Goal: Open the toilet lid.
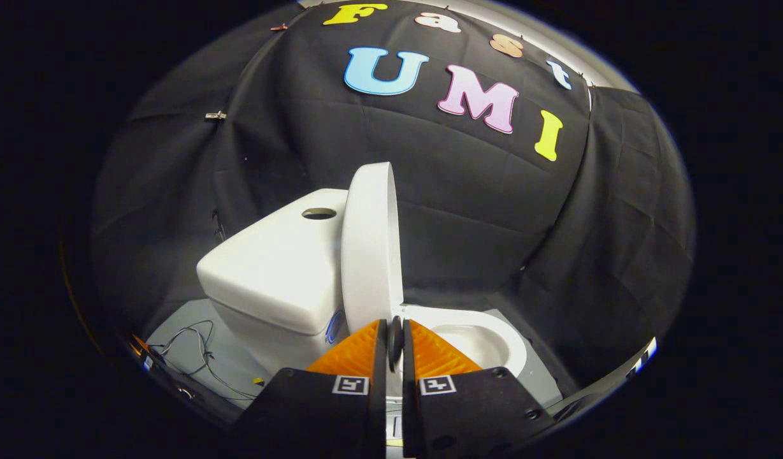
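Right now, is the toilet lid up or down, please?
Up: the lid stands nearly upright beside the tank, bowl exposed, gripper nearly shut.

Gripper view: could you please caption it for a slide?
Claw nearly shut beside raised lid; bowl open, tank behind.

Nothing legible: only coded square markers on each finger of the tongs, clamping the toilet lid edge.

A pale grey floor panel carries the white ceramic toilet; thin dark wires lie looped on it, beside the toilet's tank.
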### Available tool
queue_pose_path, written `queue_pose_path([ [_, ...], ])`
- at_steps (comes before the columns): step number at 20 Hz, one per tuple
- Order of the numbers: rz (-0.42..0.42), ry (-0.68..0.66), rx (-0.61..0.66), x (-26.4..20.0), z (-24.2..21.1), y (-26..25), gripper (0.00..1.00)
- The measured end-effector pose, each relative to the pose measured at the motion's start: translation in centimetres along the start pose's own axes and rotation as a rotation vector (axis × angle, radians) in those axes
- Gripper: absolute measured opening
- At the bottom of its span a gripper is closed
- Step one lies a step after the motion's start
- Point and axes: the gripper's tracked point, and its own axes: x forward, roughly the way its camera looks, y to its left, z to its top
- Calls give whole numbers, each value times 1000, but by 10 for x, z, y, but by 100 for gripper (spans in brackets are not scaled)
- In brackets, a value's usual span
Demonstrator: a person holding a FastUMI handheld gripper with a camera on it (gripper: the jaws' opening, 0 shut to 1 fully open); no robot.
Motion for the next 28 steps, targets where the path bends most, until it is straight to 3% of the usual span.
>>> queue_pose_path([
  [2,20,-2,-4,2,0,5,18],
  [4,48,-10,-2,0,0,10,30],
  [8,62,-18,-58,-7,1,15,66],
  [9,65,-37,-66,-10,5,14,65],
  [13,47,-116,-86,-26,28,6,99],
  [19,108,-144,-21,-51,50,1,99],
  [28,144,-245,86,-91,115,-58,99],
])
